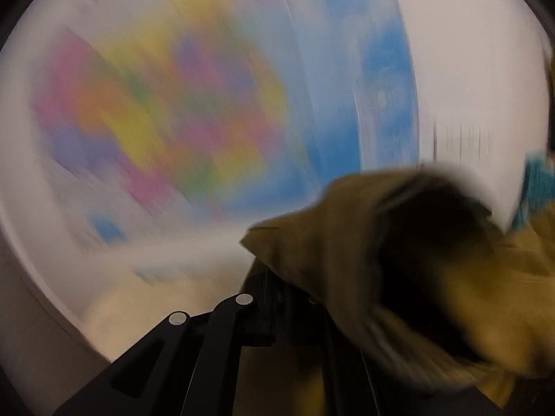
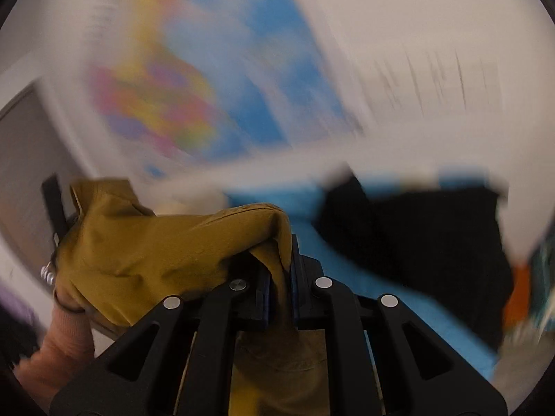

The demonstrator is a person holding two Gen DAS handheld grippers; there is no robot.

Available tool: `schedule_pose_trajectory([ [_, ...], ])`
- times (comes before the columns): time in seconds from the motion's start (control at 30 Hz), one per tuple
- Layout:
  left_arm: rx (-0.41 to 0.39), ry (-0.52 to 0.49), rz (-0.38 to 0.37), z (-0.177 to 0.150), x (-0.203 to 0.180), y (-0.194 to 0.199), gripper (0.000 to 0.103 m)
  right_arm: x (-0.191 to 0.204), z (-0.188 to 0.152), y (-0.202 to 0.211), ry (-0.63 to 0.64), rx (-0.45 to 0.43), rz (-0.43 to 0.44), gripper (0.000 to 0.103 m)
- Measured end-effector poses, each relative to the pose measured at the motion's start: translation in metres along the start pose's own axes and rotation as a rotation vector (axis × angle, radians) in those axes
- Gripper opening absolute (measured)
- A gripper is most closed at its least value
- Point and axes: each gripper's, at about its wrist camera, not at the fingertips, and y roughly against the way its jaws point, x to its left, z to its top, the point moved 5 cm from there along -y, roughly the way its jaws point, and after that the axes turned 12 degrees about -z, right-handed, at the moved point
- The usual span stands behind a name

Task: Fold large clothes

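Observation:
A mustard-yellow garment (image 2: 166, 253) is held up in the air between both grippers. My right gripper (image 2: 279, 277) is shut on a fold of it; cloth runs down between the blue pads. In the left wrist view the same garment (image 1: 347, 242) drapes over my left gripper (image 1: 277, 284) and hides the fingertips; its dark tube-like opening (image 1: 433, 242) faces the camera. The left gripper and the hand holding it (image 2: 66, 315) show at the left of the right wrist view, under the cloth.
Both views are motion-blurred. A colourful map poster (image 1: 194, 104) hangs on the white wall (image 1: 468, 52). A blue surface (image 2: 392, 294) carries a pile of black clothes (image 2: 423, 239). An orange item (image 2: 517, 294) lies at the far right.

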Motion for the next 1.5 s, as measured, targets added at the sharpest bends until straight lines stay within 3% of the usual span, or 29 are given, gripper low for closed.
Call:
schedule_pose_trajectory([
  [0.1,0.193,0.054,-0.101,-0.048,0.000,-0.095,0.001,-0.040,-0.024,-0.081,-0.065,0.157,-0.117,0.009],
  [0.13,0.229,0.068,-0.098,-0.059,0.003,-0.116,0.001,-0.047,-0.031,-0.099,-0.054,0.200,-0.152,0.011],
  [0.17,0.254,0.076,-0.116,-0.066,0.005,-0.129,0.001,-0.055,-0.036,-0.113,-0.063,0.230,-0.186,0.016],
  [0.23,0.279,0.092,-0.151,-0.070,0.011,-0.140,0.005,-0.063,-0.041,-0.111,-0.045,0.233,-0.230,0.042],
  [0.27,0.288,0.093,-0.154,-0.071,0.017,-0.142,0.007,-0.061,-0.038,-0.106,-0.017,0.217,-0.254,0.049],
  [0.3,0.286,0.079,-0.164,-0.072,0.018,-0.138,0.023,-0.057,-0.034,-0.095,0.037,0.190,-0.306,0.060],
  [0.33,0.279,0.050,-0.182,-0.073,0.017,-0.131,0.040,-0.050,-0.030,-0.086,0.087,0.163,-0.340,0.064],
  [0.37,0.268,0.015,-0.188,-0.072,0.017,-0.127,0.048,-0.042,-0.026,-0.077,0.144,0.129,-0.365,0.067],
  [0.43,0.257,-0.041,-0.224,-0.076,0.016,-0.118,0.067,-0.018,-0.018,-0.059,0.314,0.031,-0.425,0.089],
  [0.47,0.278,-0.062,-0.262,-0.082,0.014,-0.116,0.070,-0.006,-0.018,-0.051,0.385,-0.013,-0.452,0.091],
  [0.53,0.304,-0.091,-0.277,-0.091,0.009,-0.112,0.071,0.026,-0.017,-0.045,0.529,-0.080,-0.440,0.091],
  [0.6,0.343,-0.132,-0.279,-0.102,0.003,-0.113,0.073,0.057,-0.030,-0.059,0.696,-0.054,-0.401,0.093],
  [0.7,0.399,-0.153,-0.310,-0.118,-0.003,-0.120,0.078,0.086,-0.062,-0.106,0.988,0.008,-0.465,0.094],
  [0.77,0.423,-0.147,-0.319,-0.124,-0.006,-0.129,0.079,0.089,-0.076,-0.140,1.117,0.022,-0.543,0.084],
  [0.83,0.450,-0.139,-0.327,-0.129,-0.007,-0.134,0.078,0.086,-0.075,-0.158,1.128,0.030,-0.573,0.063],
  [0.87,0.462,-0.133,-0.326,-0.130,-0.007,-0.138,0.075,0.084,-0.071,-0.166,1.120,0.038,-0.577,0.050],
  [0.9,0.472,-0.128,-0.321,-0.130,-0.006,-0.141,0.057,0.080,-0.064,-0.171,1.080,0.058,-0.553,0.017],
  [0.93,0.467,-0.129,-0.295,-0.128,-0.004,-0.143,0.032,0.073,-0.057,-0.171,1.017,0.080,-0.512,0.005],
  [1.0,0.455,-0.121,-0.242,-0.120,0.003,-0.145,0.004,0.059,-0.025,-0.156,0.801,0.076,-0.407,0.004],
  [1.03,0.433,-0.083,-0.264,-0.110,0.007,-0.142,0.003,0.047,-0.003,-0.141,0.675,0.048,-0.343,0.004],
  [1.13,0.312,-0.039,-0.259,-0.068,0.016,-0.126,0.001,0.003,0.051,-0.106,0.338,-0.001,-0.195,0.004],
  [1.23,0.197,0.015,-0.267,-0.019,0.019,-0.112,0.001,-0.038,0.082,-0.098,0.132,-0.024,-0.149,0.004],
  [1.3,0.178,0.027,-0.275,0.000,0.016,-0.118,0.001,-0.066,0.087,-0.120,0.036,0.029,-0.181,0.004],
  [1.37,0.211,0.036,-0.248,0.003,0.014,-0.138,0.002,-0.088,0.078,-0.152,-0.012,0.098,-0.248,0.009],
  [1.4,0.256,0.048,-0.251,-0.001,0.010,-0.153,0.003,-0.097,0.069,-0.169,-0.032,0.148,-0.266,0.017],
  [1.5,0.340,0.042,-0.192,-0.026,0.006,-0.178,0.011,-0.115,0.049,-0.189,-0.066,0.186,-0.313,0.060],
])
